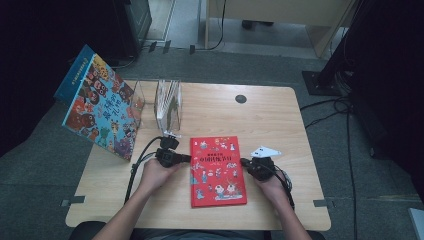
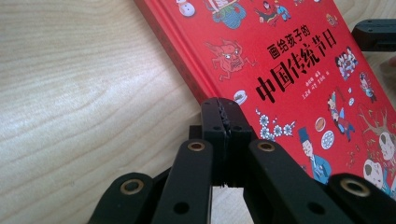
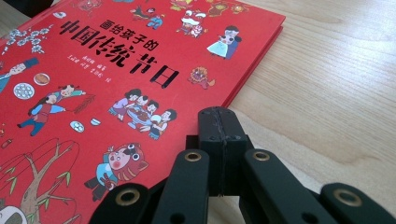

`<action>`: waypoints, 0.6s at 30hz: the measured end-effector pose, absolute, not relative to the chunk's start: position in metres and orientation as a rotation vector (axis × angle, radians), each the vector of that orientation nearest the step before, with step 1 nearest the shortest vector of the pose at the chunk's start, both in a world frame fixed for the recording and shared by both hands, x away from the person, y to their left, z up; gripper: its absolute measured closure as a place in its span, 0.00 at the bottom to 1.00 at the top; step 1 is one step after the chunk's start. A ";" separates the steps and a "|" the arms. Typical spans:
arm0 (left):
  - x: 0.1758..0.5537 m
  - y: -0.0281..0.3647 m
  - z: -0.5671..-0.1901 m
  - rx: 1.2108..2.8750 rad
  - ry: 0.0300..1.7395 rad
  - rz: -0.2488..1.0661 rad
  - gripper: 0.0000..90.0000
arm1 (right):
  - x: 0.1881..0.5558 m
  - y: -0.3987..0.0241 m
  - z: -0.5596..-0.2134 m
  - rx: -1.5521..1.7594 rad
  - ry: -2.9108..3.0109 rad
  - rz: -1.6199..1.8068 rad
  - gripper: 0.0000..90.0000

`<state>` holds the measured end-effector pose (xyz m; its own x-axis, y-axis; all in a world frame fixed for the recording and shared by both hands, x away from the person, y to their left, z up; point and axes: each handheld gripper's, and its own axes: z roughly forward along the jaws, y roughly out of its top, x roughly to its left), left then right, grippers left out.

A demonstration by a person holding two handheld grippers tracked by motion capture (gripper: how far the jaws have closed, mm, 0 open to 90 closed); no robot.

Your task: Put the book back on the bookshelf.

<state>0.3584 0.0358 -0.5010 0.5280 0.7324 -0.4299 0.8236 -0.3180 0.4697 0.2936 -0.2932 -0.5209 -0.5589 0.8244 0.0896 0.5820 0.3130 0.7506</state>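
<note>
So the red book [image 1: 218, 170] lies flat on the table [image 1: 280, 125] right in front of the person, with the left gripper [image 1: 188, 158] at its 9 o'clock edge and the right gripper [image 1: 243, 161] at its 3 o'clock edge, both with jaws clenched on nothing, tips just at the cover's sides. Looks to me like the squeeze-from-both-sides stage before a lift, so next they'd need to press in evenly and tip it upright. Farther back at 11 o'clock there's a clear rack [image 1: 168, 101] and a blue book [image 1: 100, 107] leaning beside it, probably where this goes.
</note>
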 end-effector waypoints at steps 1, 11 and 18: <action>0.359 0.036 -0.501 2.113 1.259 -0.179 1.00 | 0.294 -0.293 -0.521 1.267 2.270 1.103 1.00; 0.363 0.037 -0.503 2.091 1.249 -0.173 1.00 | 0.297 -0.294 -0.522 1.250 2.259 1.102 1.00; 0.357 0.037 -0.503 2.120 1.243 -0.158 1.00 | 0.297 -0.297 -0.522 1.283 2.248 1.114 0.93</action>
<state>0.3571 0.0366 -0.5025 0.5394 0.7323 -0.4157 0.8132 -0.3248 0.4829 0.2973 -0.2975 -0.5219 -0.5440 0.8335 0.0968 0.5819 0.2916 0.7592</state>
